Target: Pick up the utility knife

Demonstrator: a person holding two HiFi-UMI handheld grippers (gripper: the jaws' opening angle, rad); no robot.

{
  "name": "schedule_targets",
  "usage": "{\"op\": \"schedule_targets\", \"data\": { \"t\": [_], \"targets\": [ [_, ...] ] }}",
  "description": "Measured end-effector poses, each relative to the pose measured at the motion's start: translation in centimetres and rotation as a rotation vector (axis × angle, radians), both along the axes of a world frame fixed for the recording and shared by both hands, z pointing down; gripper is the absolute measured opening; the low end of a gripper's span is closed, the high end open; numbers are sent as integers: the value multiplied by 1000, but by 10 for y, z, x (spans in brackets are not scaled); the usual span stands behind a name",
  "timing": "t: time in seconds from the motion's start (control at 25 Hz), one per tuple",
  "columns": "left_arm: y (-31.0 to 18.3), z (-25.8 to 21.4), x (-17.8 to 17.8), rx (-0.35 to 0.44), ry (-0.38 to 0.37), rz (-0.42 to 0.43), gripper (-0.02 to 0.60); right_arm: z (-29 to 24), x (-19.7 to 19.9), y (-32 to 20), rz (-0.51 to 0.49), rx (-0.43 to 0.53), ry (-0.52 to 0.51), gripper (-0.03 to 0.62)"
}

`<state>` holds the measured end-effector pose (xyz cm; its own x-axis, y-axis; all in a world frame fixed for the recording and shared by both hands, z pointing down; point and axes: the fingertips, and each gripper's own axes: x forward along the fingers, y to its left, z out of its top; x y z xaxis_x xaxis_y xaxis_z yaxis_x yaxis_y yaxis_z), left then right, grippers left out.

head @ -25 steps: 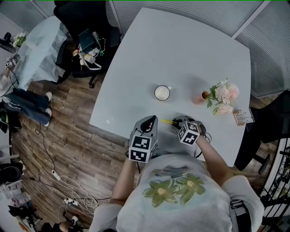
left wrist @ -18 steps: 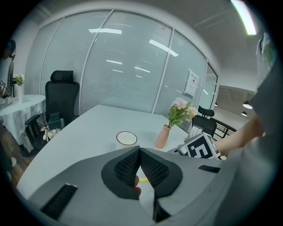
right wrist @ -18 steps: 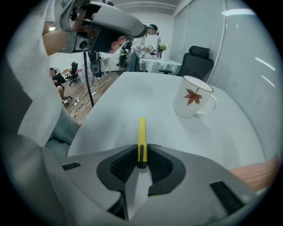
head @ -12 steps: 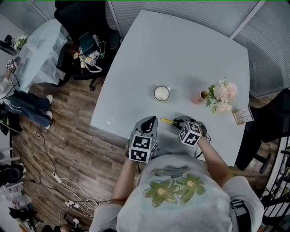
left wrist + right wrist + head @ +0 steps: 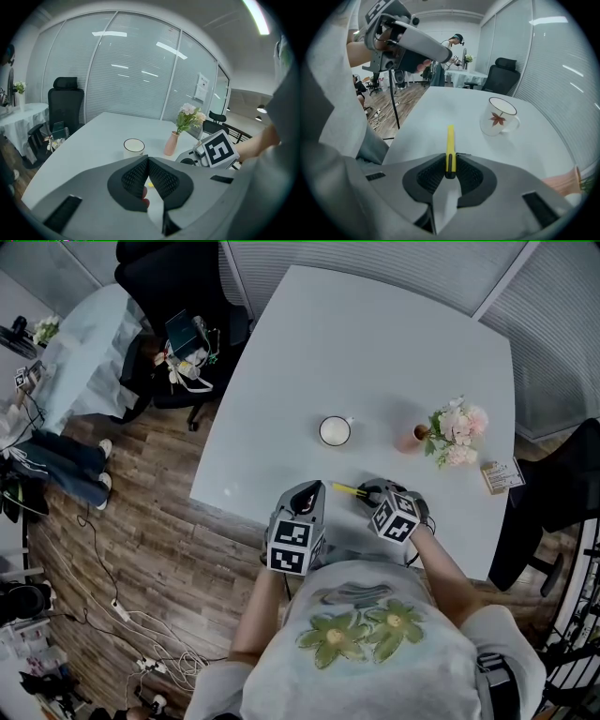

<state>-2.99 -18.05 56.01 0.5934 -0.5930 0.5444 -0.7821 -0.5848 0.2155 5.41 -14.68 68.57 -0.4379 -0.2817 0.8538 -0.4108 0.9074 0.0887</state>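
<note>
The right claw (image 5: 450, 164) clamps a yellow utility knife (image 5: 450, 140). A mug (image 5: 499, 117) stands at two o'clock from it. The left claw (image 5: 148, 160) is clenched, empty.

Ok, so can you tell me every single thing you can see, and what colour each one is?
table: one, white, middle of the room
mug: one, white with a red leaf, on the table
vase: one, pink, right of the mug
flowers: one bunch, pale pink, in the vase
card: one, pale, table's right edge
office chairs: two, black, either side of the table
cables: several, white, on the wooden floor
utility knife: one, yellow, in the right tongs
left tongs: grey, shut, nothing held
right tongs: grey, shut on the utility knife
</note>
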Motion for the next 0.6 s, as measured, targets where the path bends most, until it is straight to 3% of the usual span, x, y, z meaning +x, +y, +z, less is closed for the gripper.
{"op": "schedule_targets", "data": {
  "t": [0.6],
  "targets": [
    [6,-9,-11,27,-19,-8,0,-30,-8,2,24,60,-46,71]
  ]
}}
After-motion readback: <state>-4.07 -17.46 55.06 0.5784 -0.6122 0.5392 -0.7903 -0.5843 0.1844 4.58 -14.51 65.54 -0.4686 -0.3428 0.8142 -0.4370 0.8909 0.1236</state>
